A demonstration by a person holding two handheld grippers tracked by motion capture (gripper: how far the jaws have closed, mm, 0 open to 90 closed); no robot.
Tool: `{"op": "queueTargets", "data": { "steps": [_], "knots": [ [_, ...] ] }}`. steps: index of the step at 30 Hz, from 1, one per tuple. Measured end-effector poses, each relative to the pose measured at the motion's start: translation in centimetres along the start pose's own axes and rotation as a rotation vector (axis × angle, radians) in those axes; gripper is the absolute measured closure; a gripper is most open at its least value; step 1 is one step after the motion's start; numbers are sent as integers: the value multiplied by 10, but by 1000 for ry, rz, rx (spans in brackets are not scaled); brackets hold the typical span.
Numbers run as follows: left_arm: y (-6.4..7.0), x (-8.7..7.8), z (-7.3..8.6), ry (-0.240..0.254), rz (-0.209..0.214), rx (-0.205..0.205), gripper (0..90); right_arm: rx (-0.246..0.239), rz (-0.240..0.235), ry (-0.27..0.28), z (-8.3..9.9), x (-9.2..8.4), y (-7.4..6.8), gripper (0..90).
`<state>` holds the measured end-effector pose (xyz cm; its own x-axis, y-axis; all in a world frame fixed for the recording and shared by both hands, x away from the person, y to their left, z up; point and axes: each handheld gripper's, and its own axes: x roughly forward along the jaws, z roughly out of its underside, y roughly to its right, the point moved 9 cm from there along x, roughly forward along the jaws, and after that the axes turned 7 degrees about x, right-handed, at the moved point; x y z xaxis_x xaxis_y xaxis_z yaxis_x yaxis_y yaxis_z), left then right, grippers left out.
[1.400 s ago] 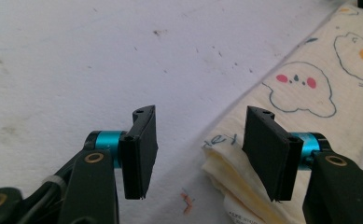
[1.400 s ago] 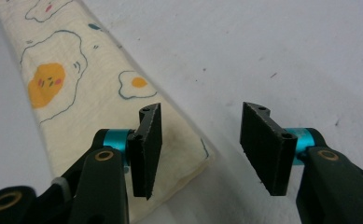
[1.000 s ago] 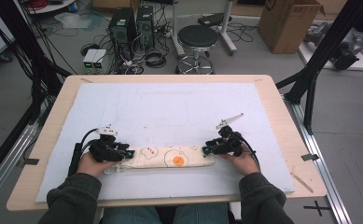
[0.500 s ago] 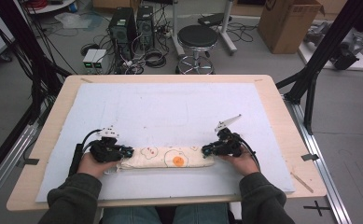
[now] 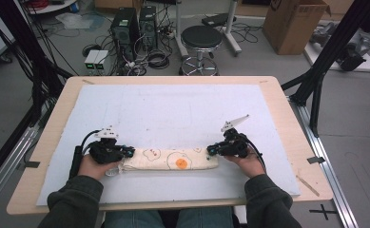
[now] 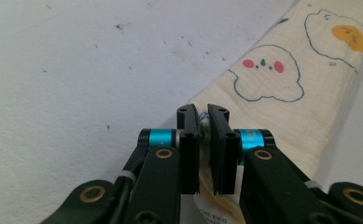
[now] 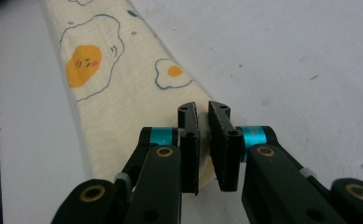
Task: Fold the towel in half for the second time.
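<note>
The left hand-held gripper (image 6: 203,140) has just been closing, and its jaws are now pinched on the near-left corner of the folded cloth (image 5: 170,159), fabric bunched between the pads. Over on the other side, the right hand-held gripper (image 7: 203,140) has been closing too and is clamped on the cloth's opposite end, a fold of cream fabric caught between its jaws. In the high view the left hand-held gripper (image 5: 125,153) and the right one (image 5: 213,150) face each other across the strip.

So the grasp looks done at both ends; I'd judge the next move is a lift or a fold, and that calls for both hands rising together, keeping the cloth taut without tugging it out of either pinch.

The cloth, printed with fried eggs, lies flat on the white mat (image 5: 182,109) near the front edge of the bench (image 5: 287,99), its long axis running left to right across the person.
</note>
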<state>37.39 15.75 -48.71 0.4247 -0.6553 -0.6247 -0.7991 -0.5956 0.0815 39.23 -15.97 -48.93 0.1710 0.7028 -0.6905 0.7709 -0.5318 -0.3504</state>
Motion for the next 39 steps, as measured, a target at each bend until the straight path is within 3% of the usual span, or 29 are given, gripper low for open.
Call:
{"op": "queueTargets", "data": {
  "steps": [6,13,19,32,39],
  "knots": [
    [-7,0,-14,12,-43,19,832,-14,29,9,-12,-5,2,829],
    [-25,5,-27,22,-87,0,832,-18,74,16,-28,-7,14,829],
    [-42,12,-36,47,-126,-43,832,8,109,32,-41,-6,29,829],
    [-66,32,-52,50,-189,-64,832,27,208,53,-68,-4,61,830],
    [-77,40,-56,64,-221,-87,830,66,230,45,-70,3,76,829]
  ]
}}
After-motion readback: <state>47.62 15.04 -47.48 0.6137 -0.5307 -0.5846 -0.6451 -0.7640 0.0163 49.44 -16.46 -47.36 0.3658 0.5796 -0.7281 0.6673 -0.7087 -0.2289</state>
